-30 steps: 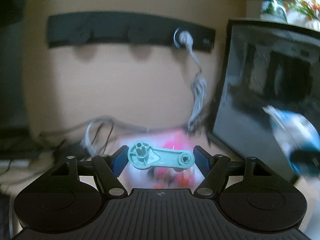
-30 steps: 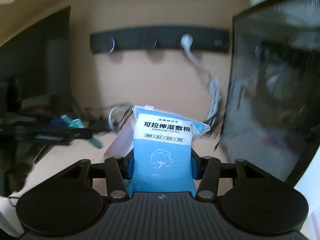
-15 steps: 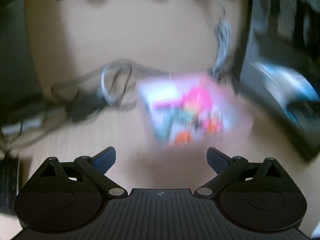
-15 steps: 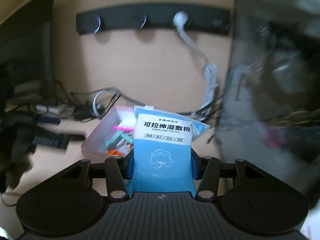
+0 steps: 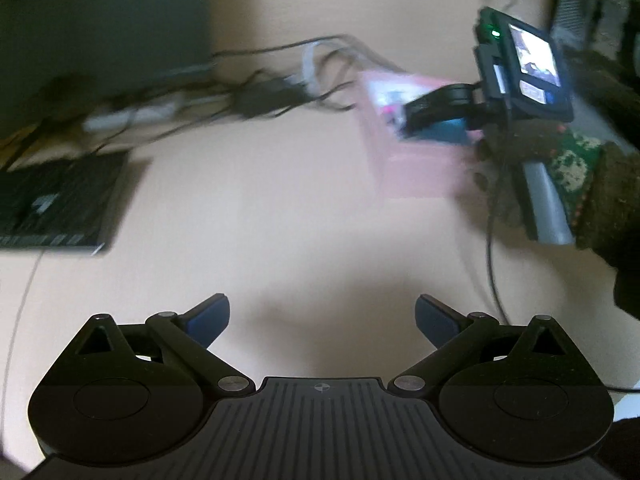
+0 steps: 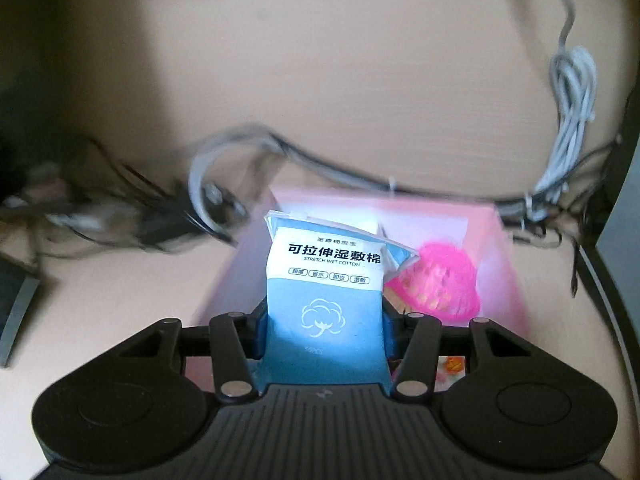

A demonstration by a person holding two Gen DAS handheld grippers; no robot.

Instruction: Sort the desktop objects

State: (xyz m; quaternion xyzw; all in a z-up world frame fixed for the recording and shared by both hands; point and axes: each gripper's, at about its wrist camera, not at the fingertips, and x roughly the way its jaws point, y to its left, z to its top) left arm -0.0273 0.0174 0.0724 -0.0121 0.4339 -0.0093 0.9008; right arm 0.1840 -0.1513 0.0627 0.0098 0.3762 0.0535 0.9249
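Beige tabletop (image 6: 360, 80), cables at 10 o'clock. Right gripper (image 6: 324, 320) jaws clamp cotton-pad pouch (image 6: 324, 300) over pink box (image 6: 508, 280); left gripper (image 5: 322, 316) jaws just spread, empty. Risk: tall pouch catching the box rim, tipping out.

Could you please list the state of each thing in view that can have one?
Left gripper: open, empty.
Right gripper: shut on cotton pack.
Cotton pack: upright, sealed, held over the pink box.
Pink box: open-topped, holding items.
Gripper screen: lit.

Tangled cables (image 5: 260, 92) at desk (image 5: 280, 220) rear — dark keyboard (image 5: 60, 204) left, white coiled cord (image 6: 568, 120) right.
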